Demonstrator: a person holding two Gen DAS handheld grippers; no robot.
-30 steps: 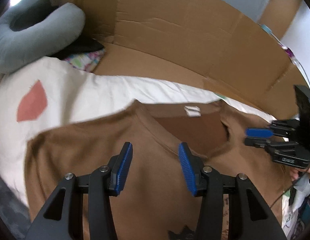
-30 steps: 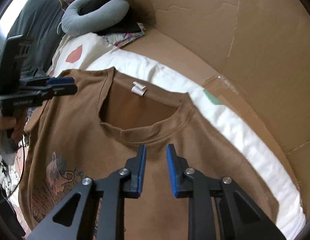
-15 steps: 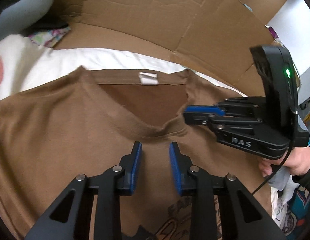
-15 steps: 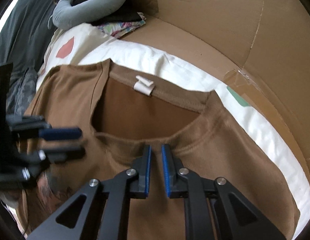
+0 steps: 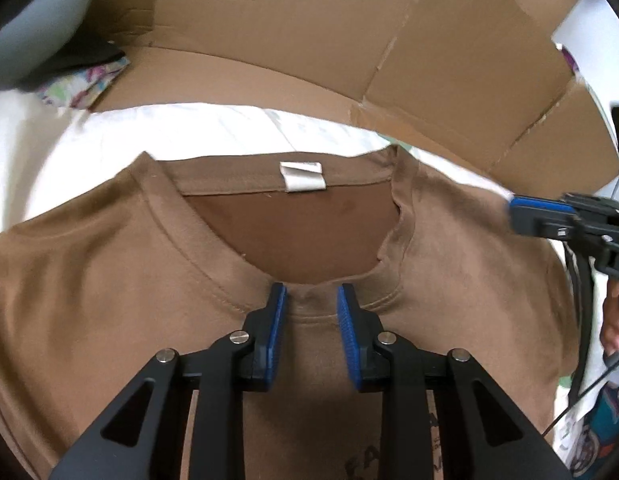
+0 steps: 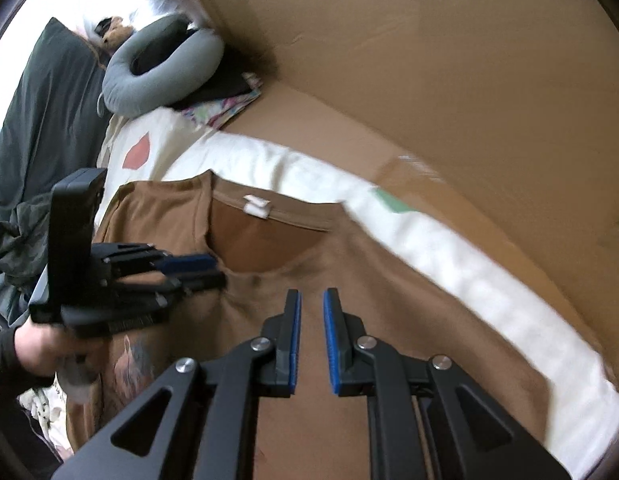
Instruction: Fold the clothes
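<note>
The brown T-shirt (image 5: 109,280) lies spread front-up on the white bedding (image 5: 189,128), so both claws work its neckline: the left claw (image 5: 311,304), part-spread, straddles the front collar (image 5: 213,276), while the right claw (image 6: 311,308), narrowly parted and pinching nothing, hovers over the shoulder.

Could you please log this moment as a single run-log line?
stage: pre-fold | brown T-shirt: flat, collar gaping | left gripper: open at front collar | right gripper: open, empty
</note>
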